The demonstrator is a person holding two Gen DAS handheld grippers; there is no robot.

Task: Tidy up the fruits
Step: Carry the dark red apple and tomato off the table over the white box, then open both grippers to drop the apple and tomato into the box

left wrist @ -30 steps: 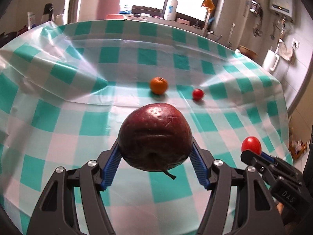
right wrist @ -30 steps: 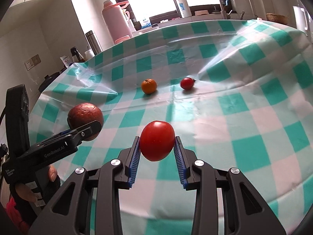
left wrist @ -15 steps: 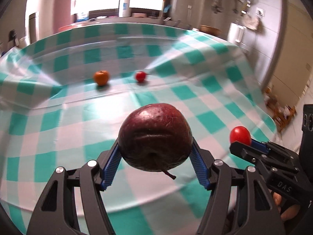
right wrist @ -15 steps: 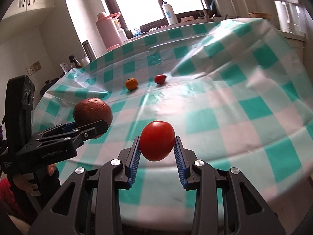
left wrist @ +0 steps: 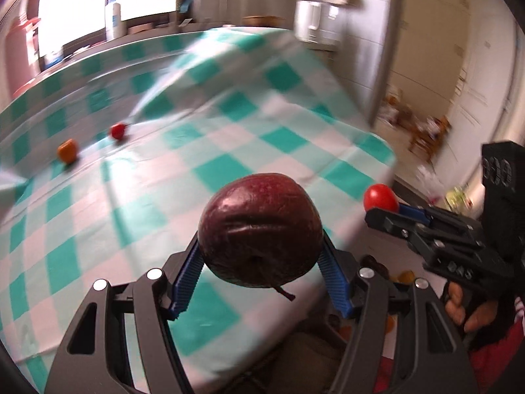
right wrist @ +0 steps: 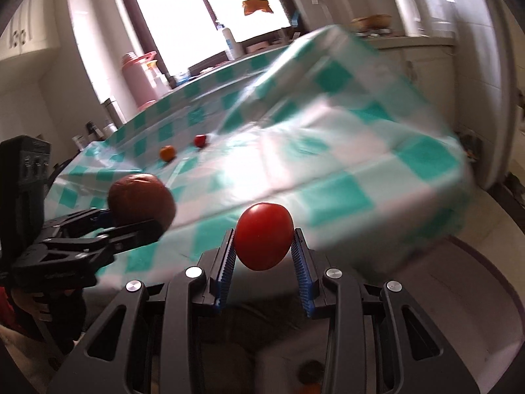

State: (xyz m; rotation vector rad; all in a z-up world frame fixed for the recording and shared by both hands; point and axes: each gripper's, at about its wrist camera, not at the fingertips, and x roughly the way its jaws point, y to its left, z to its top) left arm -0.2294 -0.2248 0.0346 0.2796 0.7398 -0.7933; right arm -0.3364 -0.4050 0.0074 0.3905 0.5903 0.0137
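Both tongs swung toward table's edge — wrinkled dark-red apple (left wrist: 261, 231), glossy tomato (right wrist: 264, 236).

1. Left tongs (left wrist: 261, 254), bottom centre of the left view, are clamped on a dark red apple (left wrist: 261, 229).
2. Right tongs (right wrist: 264, 246), bottom centre of the right view, pinch a tomato (right wrist: 265, 234).
3. Fingers (left wrist: 472, 315) wrap the right handle, lower right.

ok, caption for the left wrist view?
Left gripper holds a dark red apple over the checked table edge.
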